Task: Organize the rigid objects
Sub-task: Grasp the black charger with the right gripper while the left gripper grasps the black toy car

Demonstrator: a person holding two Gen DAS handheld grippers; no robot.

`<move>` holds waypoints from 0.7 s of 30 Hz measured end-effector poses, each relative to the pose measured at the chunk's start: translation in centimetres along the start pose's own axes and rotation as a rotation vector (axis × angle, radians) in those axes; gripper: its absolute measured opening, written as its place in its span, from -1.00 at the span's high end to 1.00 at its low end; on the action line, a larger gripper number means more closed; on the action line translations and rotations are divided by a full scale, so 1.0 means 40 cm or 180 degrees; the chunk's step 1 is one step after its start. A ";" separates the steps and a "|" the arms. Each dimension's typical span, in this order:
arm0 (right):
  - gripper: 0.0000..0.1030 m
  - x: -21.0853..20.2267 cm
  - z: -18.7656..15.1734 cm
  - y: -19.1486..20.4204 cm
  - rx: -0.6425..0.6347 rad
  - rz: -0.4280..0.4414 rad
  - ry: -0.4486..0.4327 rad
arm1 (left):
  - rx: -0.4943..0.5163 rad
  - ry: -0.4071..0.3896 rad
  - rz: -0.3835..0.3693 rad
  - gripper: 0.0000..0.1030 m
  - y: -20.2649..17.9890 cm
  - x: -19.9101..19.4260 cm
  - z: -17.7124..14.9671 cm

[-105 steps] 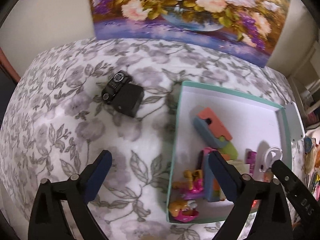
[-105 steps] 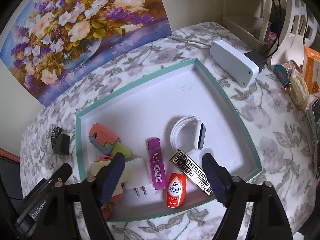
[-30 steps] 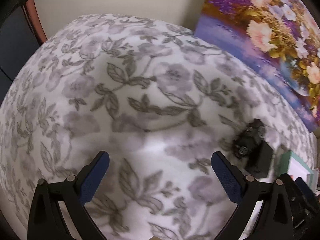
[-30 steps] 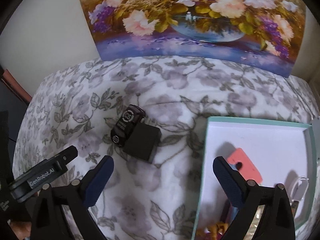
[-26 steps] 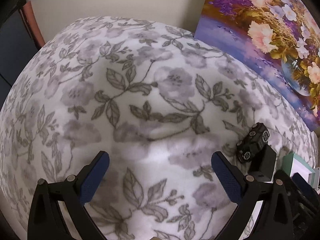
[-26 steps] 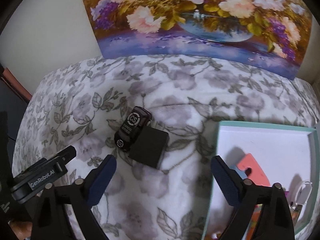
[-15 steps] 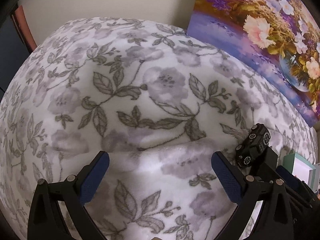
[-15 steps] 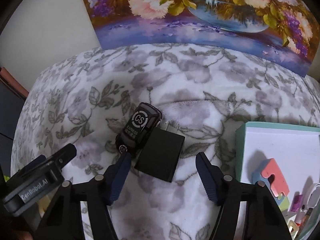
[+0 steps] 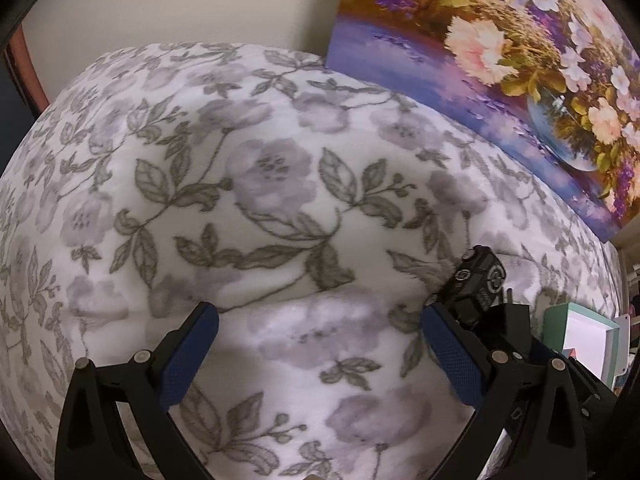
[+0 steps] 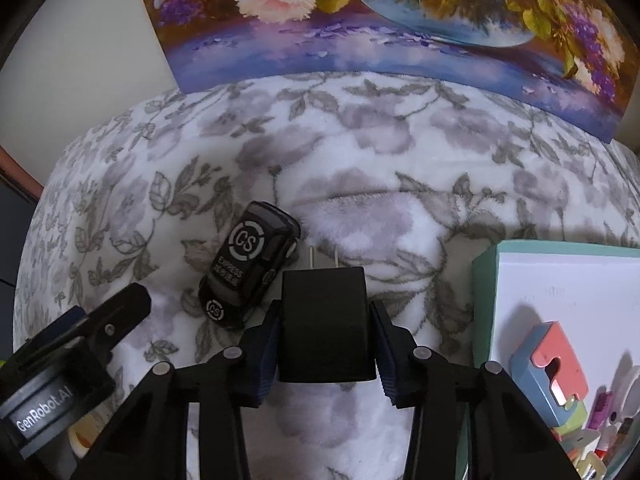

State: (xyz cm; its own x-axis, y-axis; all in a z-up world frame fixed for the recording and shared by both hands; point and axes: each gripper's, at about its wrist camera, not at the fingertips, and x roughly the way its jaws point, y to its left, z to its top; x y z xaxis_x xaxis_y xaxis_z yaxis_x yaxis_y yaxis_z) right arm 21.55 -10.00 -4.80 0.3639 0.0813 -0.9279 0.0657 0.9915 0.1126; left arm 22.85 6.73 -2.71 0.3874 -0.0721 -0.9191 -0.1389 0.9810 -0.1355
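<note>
A black wall charger (image 10: 324, 340) lies on the floral blanket with its two prongs pointing away from me. My right gripper (image 10: 326, 310) has come down over it. Its jaws are closing, and the blue pads (image 10: 266, 344) sit against the charger's two sides. A black toy car (image 10: 248, 268) marked CS rests just left of the charger, touching its corner. My left gripper (image 9: 320, 352) hangs open over bare blanket, with the toy car (image 9: 476, 284) just past its right finger. One of its fingers (image 10: 120, 308) shows at the left in the right wrist view.
A teal-rimmed white tray (image 10: 484, 272) with several small items, among them a coral and blue block (image 10: 548, 368), stands to the right of the charger. A flower painting (image 10: 380, 20) leans on the wall behind. The tray's corner (image 9: 556, 320) shows at the right.
The right gripper dropped from above the blanket onto the charger and its jaws narrowed from wide open to the charger's sides. The left gripper drifted toward the toy car and stayed open.
</note>
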 end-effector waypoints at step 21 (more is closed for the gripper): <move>0.15 -0.130 0.050 -0.091 0.0090 0.0011 -0.0318 | 0.0103 -0.0013 -0.0370 -0.97 -0.073 -0.011 0.017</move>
State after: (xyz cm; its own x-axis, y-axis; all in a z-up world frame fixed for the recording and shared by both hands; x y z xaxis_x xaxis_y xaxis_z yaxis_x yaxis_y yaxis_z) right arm 21.26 -14.21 0.34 0.4550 0.0728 -0.8875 0.0900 0.9878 0.1272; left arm 23.71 4.01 -1.63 0.4030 -0.1849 -0.8963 -0.0635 0.9714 -0.2289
